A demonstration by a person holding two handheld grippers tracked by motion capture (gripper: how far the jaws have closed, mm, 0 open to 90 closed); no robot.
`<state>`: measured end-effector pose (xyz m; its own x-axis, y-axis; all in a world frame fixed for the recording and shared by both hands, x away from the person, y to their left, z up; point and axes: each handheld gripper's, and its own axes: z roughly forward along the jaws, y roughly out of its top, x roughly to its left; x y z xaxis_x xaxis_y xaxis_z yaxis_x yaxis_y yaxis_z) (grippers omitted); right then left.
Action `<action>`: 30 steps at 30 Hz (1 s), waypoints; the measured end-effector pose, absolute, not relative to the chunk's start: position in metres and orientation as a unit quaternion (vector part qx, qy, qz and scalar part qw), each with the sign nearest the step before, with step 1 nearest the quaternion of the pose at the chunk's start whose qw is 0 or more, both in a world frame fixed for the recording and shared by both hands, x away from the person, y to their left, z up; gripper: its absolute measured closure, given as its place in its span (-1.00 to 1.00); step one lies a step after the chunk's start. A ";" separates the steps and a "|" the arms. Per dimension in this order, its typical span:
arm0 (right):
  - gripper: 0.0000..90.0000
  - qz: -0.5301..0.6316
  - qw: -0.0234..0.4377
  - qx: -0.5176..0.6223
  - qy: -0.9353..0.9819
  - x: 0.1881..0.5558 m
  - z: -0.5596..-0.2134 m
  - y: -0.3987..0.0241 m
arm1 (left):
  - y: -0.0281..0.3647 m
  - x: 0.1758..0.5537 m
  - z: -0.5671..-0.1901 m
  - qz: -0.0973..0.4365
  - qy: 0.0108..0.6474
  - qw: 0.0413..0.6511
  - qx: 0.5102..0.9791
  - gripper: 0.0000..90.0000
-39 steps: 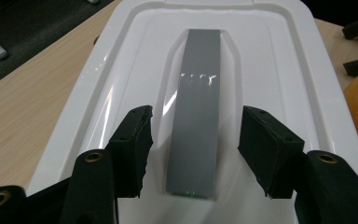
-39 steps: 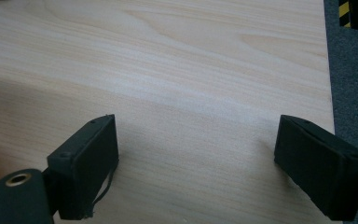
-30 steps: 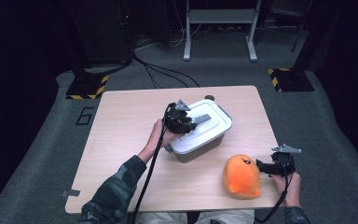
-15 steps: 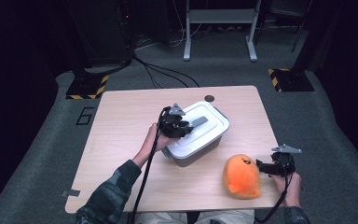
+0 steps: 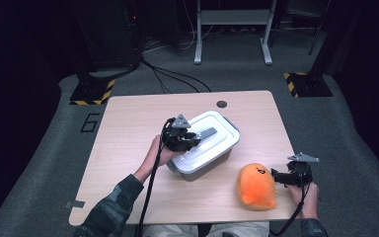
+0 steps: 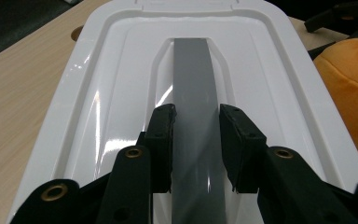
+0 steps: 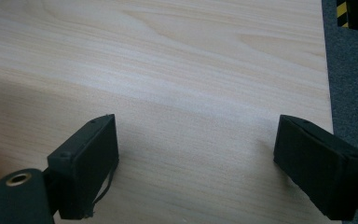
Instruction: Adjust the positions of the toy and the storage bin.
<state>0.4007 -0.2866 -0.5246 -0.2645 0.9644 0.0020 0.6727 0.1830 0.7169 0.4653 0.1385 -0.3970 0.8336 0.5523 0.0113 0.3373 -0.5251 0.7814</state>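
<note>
A white box (image 5: pixel 205 148) with a white lid (image 6: pixel 121 84) sits in the middle of the wooden counter (image 5: pixel 128 128), and the left tongs (image 6: pixel 196 126) are squeezed tight on the grey handle (image 6: pixel 193 70) that runs along the top of the lid. An orange soft toy (image 5: pixel 255 186) lies on the counter near the box, on the side closest to the person. The right tongs (image 7: pixel 196 154) are spread wide just above the bare counter, holding nothing, right beside the toy on the side away from the box.
</note>
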 end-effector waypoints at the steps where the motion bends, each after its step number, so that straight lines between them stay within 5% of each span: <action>1: -0.71 0.310 0.235 0.559 0.732 0.401 -0.525 -0.287 | 0.139 0.464 -0.397 0.128 0.259 0.415 0.863 0.46; 10: -0.71 0.309 0.236 0.560 0.732 0.401 -0.525 -0.287 | 0.145 0.460 -0.397 0.129 0.259 0.414 0.863 0.43; 18: -0.72 0.309 0.235 0.560 0.732 0.401 -0.524 -0.287 | 0.149 0.454 -0.393 0.137 0.281 0.421 0.851 -0.36; 30: -0.83 0.310 0.216 0.572 0.728 0.405 -0.522 -0.290 | 0.193 0.440 -0.381 0.174 0.316 0.438 0.824 -0.67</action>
<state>0.4051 -0.2898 -0.5219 -0.2520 0.9669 0.0397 0.6986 0.1533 0.6989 0.4404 0.1929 -0.3813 0.7396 0.6729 0.0093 0.3687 -0.4167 0.8309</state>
